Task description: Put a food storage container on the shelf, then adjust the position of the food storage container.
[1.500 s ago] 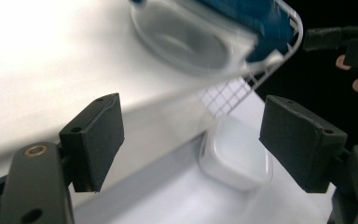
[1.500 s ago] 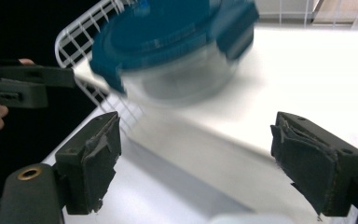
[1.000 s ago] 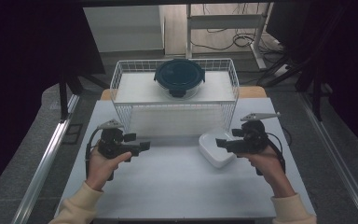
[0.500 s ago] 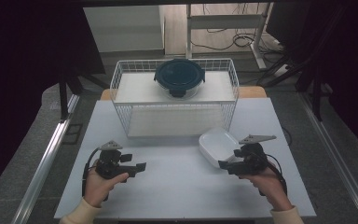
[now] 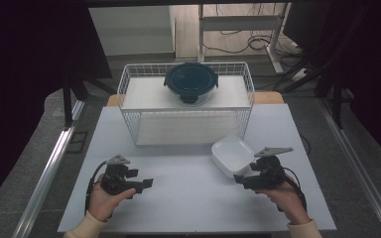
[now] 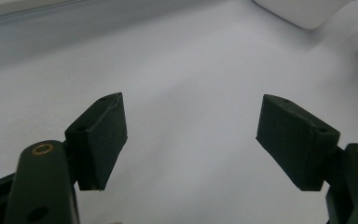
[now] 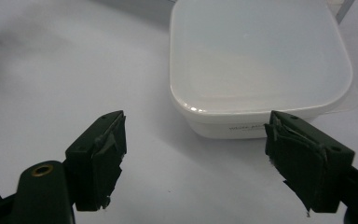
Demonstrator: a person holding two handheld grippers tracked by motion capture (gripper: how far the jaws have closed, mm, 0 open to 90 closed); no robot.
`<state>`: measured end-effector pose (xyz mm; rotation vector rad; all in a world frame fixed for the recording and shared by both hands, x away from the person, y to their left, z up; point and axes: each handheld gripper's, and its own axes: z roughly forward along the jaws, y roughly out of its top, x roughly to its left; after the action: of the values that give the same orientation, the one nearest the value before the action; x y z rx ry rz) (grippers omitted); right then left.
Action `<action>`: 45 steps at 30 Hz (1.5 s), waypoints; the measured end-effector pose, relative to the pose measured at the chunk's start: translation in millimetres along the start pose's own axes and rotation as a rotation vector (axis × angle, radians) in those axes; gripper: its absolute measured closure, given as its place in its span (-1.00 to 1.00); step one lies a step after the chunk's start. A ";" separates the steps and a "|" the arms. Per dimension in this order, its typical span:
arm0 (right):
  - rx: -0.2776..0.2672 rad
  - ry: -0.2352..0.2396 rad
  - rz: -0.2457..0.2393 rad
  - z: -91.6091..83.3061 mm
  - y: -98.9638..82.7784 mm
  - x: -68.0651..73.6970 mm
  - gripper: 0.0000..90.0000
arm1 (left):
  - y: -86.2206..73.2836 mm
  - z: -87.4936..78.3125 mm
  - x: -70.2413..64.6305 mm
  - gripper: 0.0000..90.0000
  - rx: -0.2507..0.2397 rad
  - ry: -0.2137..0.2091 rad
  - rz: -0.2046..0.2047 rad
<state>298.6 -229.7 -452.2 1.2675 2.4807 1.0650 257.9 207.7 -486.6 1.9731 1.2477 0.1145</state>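
White desk (image 5: 188, 198) under dim light: left tool (image 5: 146, 184) and right tool (image 5: 239, 179) held low, jaws spread, empty; white container (image 5: 232, 155) just beyond right tool, wire basket (image 5: 129, 89) behind.

My left gripper (image 5: 148, 183) is black, with a grey three-cornered plate on top and a black cable looping behind my hand; my right gripper (image 5: 238, 178) matches it; each arm carries a brass-ringed screw hole; the right gripper's pads (image 7: 107, 158) are torn and ragged at the edges; my sleeves (image 5: 87, 228) are pale cream.
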 end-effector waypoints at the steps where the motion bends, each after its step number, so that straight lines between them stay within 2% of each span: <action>1: -0.004 -0.004 -0.001 0.1 0.2 -0.4 -0.55 | 0.0 -0.6 -0.6 -0.48 -0.004 0.009 -0.001; 14: -0.012 -0.010 0.001 -4.7 0.7 -0.4 -0.45 | 2.6 -2.3 -1.2 -0.48 -0.017 0.003 0.002; 20: -0.039 -0.027 0.011 -12.2 9.2 -8.3 -0.33 | 1.8 -2.8 1.2 -0.49 -0.006 -0.001 0.006; 23: -0.042 -0.030 0.012 -12.6 15.3 -12.9 -0.28 | 0.0 -5.9 5.0 -0.49 -0.012 0.000 -0.005; 28: -0.010 -0.049 0.023 -5.6 33.7 -28.1 -0.14 | -2.1 -6.5 9.6 -0.49 -0.008 -0.004 -0.014; 32: 0.021 -0.078 0.041 1.5 50.4 -43.7 -0.01 | -1.8 -7.6 8.1 -0.49 -0.008 -0.009 -0.010; 33: 0.021 -0.078 0.041 1.5 50.4 -43.7 -0.01 | -1.8 -7.6 8.1 -0.49 -0.008 -0.009 -0.010; 34: 0.044 -0.099 0.045 5.6 57.2 -51.2 0.07 | -1.4 -7.4 6.7 -0.49 -0.009 -0.014 -0.007; 37: 0.064 -0.132 0.041 11.2 65.9 -63.5 0.22 | -1.2 -5.9 5.9 -0.49 -0.004 -0.020 -0.006; 45: 0.122 -0.165 0.033 25.9 80.1 -89.9 0.75 | -1.1 -3.9 5.9 -0.49 0.003 -0.023 -0.005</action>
<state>418.1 -253.4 -433.7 1.3747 2.4396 0.7912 258.3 214.9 -486.5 1.9681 1.2381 0.0873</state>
